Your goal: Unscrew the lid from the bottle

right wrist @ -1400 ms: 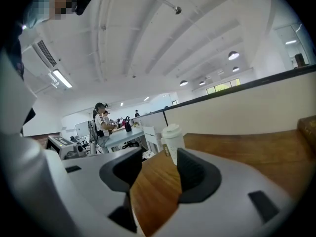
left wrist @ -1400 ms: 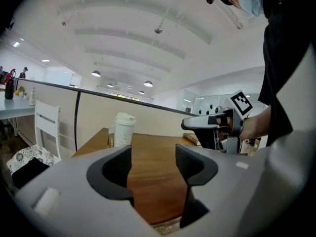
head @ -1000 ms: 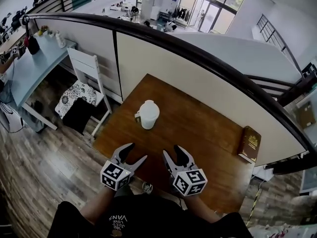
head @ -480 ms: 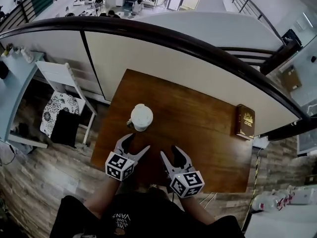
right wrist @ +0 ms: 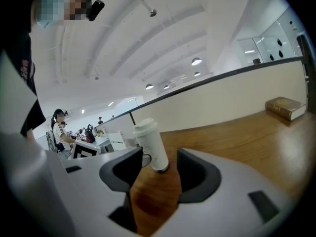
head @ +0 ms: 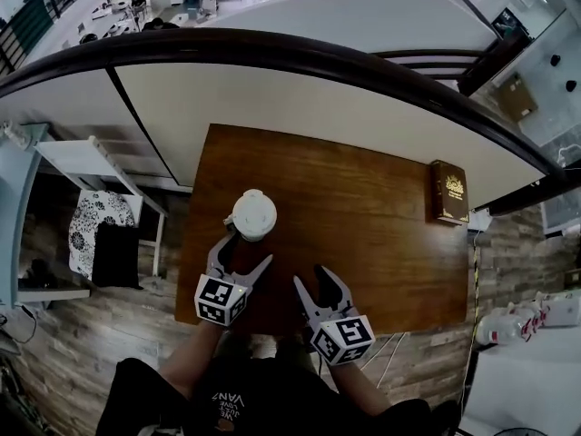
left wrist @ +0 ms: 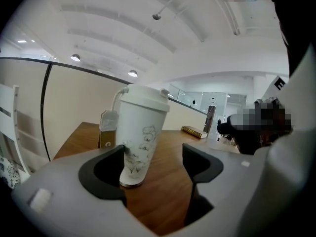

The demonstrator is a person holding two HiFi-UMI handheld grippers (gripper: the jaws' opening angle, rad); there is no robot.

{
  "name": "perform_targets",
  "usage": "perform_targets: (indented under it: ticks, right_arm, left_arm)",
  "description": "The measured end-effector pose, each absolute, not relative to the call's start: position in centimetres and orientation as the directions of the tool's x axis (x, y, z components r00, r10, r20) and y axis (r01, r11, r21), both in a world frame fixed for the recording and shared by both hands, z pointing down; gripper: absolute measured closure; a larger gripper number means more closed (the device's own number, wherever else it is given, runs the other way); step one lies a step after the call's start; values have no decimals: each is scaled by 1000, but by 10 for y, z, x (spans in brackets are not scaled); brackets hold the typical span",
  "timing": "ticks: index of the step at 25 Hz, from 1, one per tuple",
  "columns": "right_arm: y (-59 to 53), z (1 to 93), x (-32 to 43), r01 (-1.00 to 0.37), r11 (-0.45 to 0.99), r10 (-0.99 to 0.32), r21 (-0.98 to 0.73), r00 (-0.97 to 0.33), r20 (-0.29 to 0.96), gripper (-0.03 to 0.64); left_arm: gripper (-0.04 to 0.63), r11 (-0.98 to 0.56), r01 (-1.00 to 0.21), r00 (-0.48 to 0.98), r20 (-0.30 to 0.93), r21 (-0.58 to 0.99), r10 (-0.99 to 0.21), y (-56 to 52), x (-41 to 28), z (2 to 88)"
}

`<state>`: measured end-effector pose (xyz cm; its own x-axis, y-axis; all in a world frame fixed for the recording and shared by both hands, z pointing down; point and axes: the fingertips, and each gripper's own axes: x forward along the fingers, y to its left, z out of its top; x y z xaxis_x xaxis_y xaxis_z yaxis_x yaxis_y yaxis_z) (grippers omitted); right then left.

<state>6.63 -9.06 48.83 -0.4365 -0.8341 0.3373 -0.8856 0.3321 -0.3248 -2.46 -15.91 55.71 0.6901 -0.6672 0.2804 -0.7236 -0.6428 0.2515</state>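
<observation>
Bottle: a white bottle point(head: 253, 216) stands upright on the brown tabletop point(head: 363, 230), near the tabletop's left edge in the head view.
Lid: the white lid point(left wrist: 144, 96) sits on top of the bottle, with no claw on it.
Left claw: the left claw point(head: 248, 250) is released. Its jaws stand wide apart and have just been opening. It sits low over the tabletop, just short of the bottle.
Left claw and bottle: in the left gripper view the bottle's foot shows in the gap, close to the jaw at the view's left. No pad presses on it, and whether that jaw brushes it I cannot tell.
Right claw: the right claw point(head: 310, 278) is released and empty, with its jaws partly apart. It is beside the left claw and farther back from the bottle.
Right claw's sightline: in the right gripper view the bottle appears through the gap, well beyond the jaw tips.
Book: a dark book point(head: 448, 191) lies flat at the tabletop's far right edge, well apart from the bottle.
Chair: a white chair point(head: 89, 163) stands on the floor left of the tabletop.
</observation>
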Motion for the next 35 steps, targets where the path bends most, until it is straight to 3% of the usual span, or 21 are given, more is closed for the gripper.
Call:
perform_targets:
  ticks: [15, 28, 35]
  right_arm:
    - [-114, 490, 40, -906, 301, -888, -298, -380, 260, 428]
    - [-160, 457, -10, -871, 478, -851, -112, -491, 186, 365]
    - [-181, 458, -32, -842, 539, -825, 11, -525, 212, 336]
  left_arm:
    - [233, -765, -624, 772, 278, 160, -572, -184, -32, 576]
    - [225, -851, -514, 843, 244, 104, -479, -205, -15, 588]
    - [225, -891, -444, 877, 248, 97, -411, -204, -10, 587]
